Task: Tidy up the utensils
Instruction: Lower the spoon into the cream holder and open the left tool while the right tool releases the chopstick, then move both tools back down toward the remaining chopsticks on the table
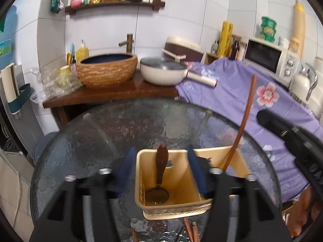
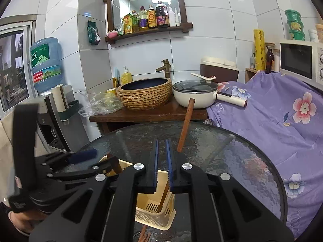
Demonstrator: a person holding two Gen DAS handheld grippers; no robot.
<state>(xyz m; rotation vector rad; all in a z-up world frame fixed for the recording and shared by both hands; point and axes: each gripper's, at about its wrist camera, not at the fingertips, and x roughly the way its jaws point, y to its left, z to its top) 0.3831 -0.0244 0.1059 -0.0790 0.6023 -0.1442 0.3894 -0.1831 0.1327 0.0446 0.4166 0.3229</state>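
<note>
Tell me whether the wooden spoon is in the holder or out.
In. The wooden spoon stands bowl-down in the left compartment of the beige holder, handle leaning up against its divider.

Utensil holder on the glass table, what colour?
Pale yellow-beige utensil holder, clearest in the left wrist view.

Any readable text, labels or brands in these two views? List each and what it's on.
"FE" and, below it, "is a flower": purple floral cloth, printed sideways.
Large Chinese character "丘": water jug label; its small print is too blurred.
Shelf bottles: labels too small.
Green tubs, yellow roll, microwave dials: unreadable.
</note>
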